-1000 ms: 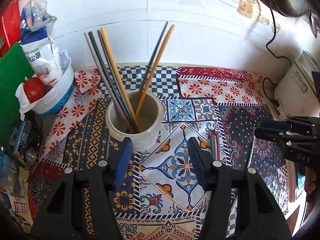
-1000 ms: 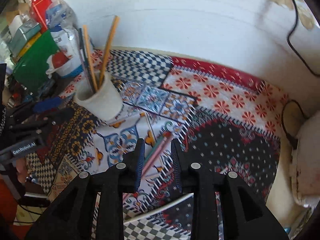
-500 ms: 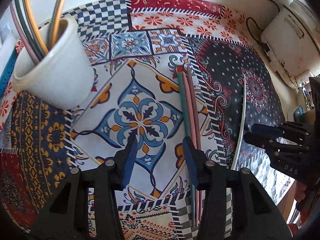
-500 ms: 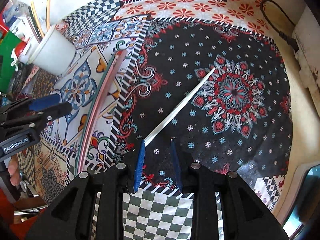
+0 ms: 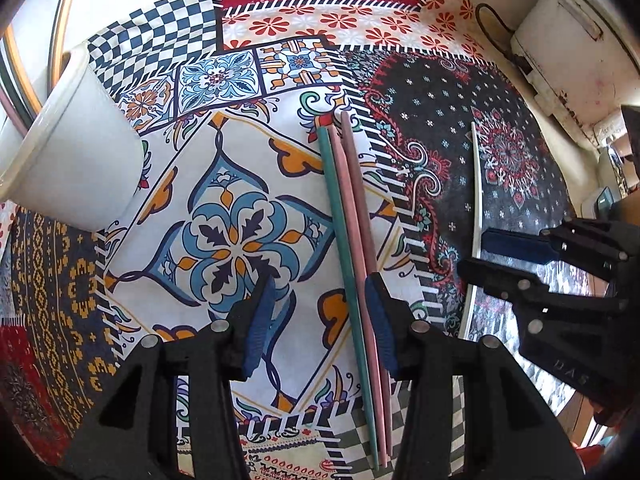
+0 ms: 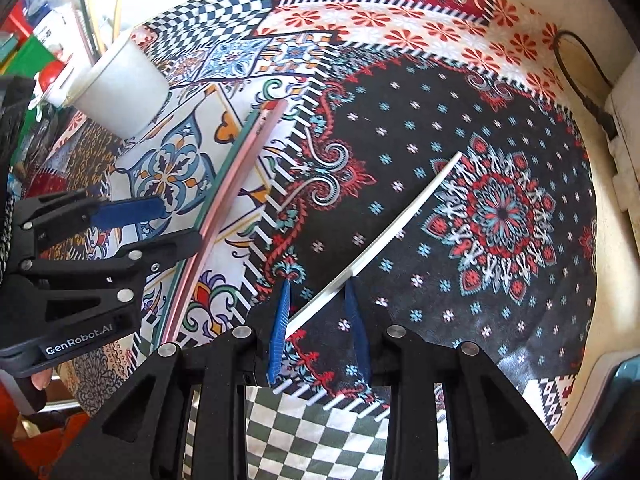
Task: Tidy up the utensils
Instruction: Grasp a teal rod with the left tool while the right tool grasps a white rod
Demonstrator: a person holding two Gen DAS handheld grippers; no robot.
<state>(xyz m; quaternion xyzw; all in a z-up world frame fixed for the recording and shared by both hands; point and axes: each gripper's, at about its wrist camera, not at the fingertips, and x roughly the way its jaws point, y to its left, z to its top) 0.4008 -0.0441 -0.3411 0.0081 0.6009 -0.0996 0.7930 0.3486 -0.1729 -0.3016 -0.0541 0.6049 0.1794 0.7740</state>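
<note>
Both grippers have dropped closer: right gripper [image 6: 318,320] jaws parted astride white chopstick [image 6: 384,240] near end, left gripper [image 5: 320,320] agape over teal-and-pink chopsticks [image 5: 352,248] right of cup [image 5: 76,152]; light, stiff, slippery, so pinch mid-shaft.

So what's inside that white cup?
Chopsticks stand in the cup; orange, dark and pink ones poke above its rim. Its wall hides their lower ends and anything else inside.

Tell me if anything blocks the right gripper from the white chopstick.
Nothing visible does. The white chopstick lies alone on the dark part of the cloth, its near end already between the open fingers of the right gripper.
</note>
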